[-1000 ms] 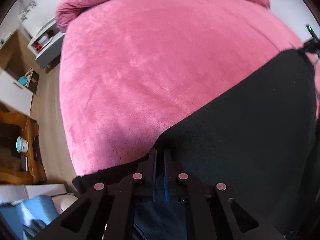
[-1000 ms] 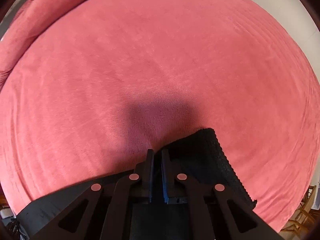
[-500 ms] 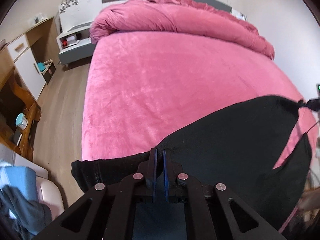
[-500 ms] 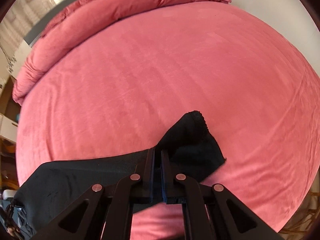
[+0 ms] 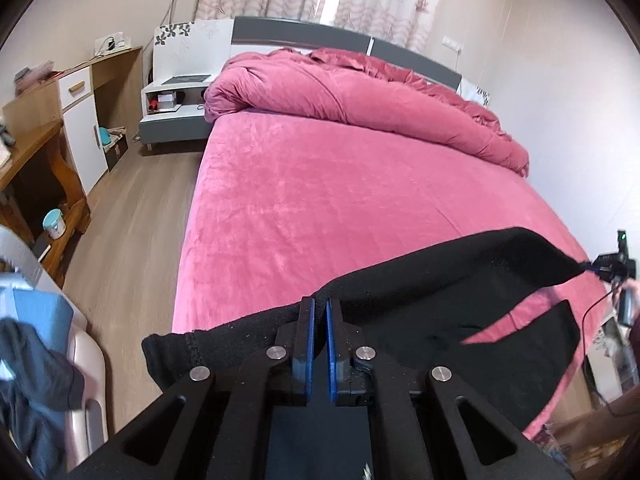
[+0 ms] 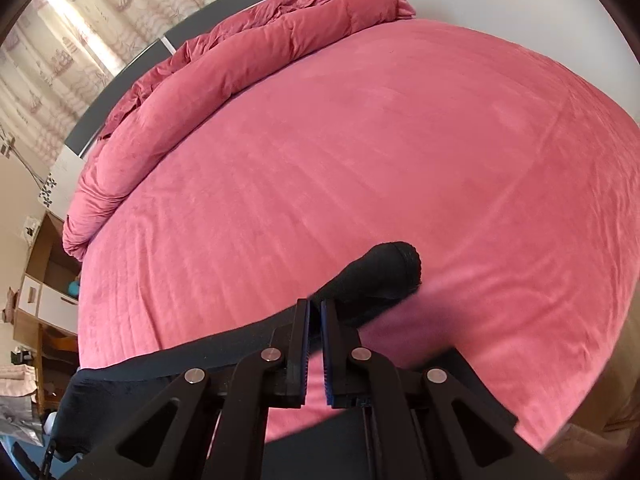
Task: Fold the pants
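The black pants hang stretched in the air between my two grippers, above the near end of the pink bed. My left gripper is shut on the pants' upper edge near a stitched hem. My right gripper is shut on the other end of the pants, whose rounded tip sticks out past the fingers. The right gripper also shows in the left wrist view at the far right, pinching the cloth's corner. One leg droops below the taut edge.
A rolled pink duvet lies along the headboard. Left of the bed are wood floor, a white nightstand, a wooden desk and a pink chair with clothes. A wall stands close on the right.
Both grippers have risen and tilted up, lifting the pants off the bed. The room and headboard have come into view. The pants now hang stretched in the air between the grippers.
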The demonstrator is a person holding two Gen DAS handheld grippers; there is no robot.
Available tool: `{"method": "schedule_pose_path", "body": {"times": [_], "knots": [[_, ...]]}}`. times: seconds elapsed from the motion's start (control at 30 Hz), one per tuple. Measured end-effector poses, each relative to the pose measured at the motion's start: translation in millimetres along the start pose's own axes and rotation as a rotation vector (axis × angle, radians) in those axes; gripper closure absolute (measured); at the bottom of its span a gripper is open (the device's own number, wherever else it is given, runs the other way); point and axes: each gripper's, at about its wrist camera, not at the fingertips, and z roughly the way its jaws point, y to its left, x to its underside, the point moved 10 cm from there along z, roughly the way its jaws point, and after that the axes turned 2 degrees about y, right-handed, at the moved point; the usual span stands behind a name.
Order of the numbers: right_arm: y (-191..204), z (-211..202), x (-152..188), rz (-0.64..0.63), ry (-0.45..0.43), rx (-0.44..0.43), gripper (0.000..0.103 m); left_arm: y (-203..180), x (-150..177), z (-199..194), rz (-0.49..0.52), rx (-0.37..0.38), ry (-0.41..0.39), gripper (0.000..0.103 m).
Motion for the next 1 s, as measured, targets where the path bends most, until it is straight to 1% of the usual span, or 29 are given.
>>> {"method": "schedule_pose_path", "body": {"times": [0.07,0.13,0.2,0.27,0.37,0.4,0.43,0.57,0.6,0.63,0.7,0.73,0.77,0.8,0.83,0.93,1.0], "knots": [[-12.6,-2.6,13.3,0.014,0.006,0.001,0.098,-2.0,16.9,-15.1,-0.015,0.005,-0.008,0.098],[-33.6,-13.3,35.1,0.039,0.013,0.005,0.098,-0.9,35.6,-27.5,-0.044,0.016,-0.012,0.098],[-48.5,-14.3,51.4,0.061,0.022,0.009,0.098,0.5,55.7,-38.3,-0.064,0.01,-0.013,0.098],[-68.0,-17.0,72.2,0.078,0.038,0.029,0.098,0.6,78.4,-45.0,-0.094,0.015,-0.005,0.098],[-93.4,-17.8,101.0,0.126,0.066,0.042,0.099,-2.3,105.2,-47.4,-0.12,0.025,0.016,0.098],[-98.8,-17.0,109.4,0.13,0.076,0.049,0.103,-3.3,113.7,-45.9,-0.121,0.014,0.024,0.098],[-106.0,-16.0,118.6,0.132,0.082,0.071,0.103,-4.4,121.0,-44.3,-0.127,0.009,0.03,0.098],[-123.3,-11.3,134.4,0.179,0.098,0.082,0.103,-3.9,145.0,-37.4,-0.193,0.015,0.043,0.098],[-125.1,-9.6,137.7,0.187,0.103,0.07,0.103,-2.7,150.8,-35.1,-0.208,0.008,0.049,0.098],[-124.5,-7.1,142.8,0.213,0.116,0.027,0.101,-2.0,154.7,-33.5,-0.213,0.001,0.053,0.098],[-120.9,-8.7,148.6,0.218,0.107,-0.015,0.096,-1.3,160.9,-30.3,-0.231,-0.003,0.061,0.098],[-112.4,-9.5,153.6,0.221,0.108,-0.075,0.093,-1.0,161.8,-29.0,-0.238,-0.005,0.064,0.098],[-109.0,-9.3,157.7,0.229,0.112,-0.102,0.087,-0.2,163.5,-27.7,-0.249,-0.006,0.065,0.098],[-104.6,-8.9,162.7,0.244,0.117,-0.133,0.071,1.7,165.0,-27.1,-0.258,-0.007,0.066,0.098],[-98.5,-8.6,167.5,0.253,0.119,-0.172,0.067,2.2,165.0,-26.4,-0.261,-0.009,0.065,0.098],[-86.3,-1.6,181.3,0.273,0.129,-0.227,0.067,1.5,164.7,-25.7,-0.263,-0.014,0.065,0.098],[-79.0,8.7,189.6,0.293,0.15,-0.249,0.067,1.9,164.1,-26.7,-0.26,-0.016,0.065,0.098]]}}
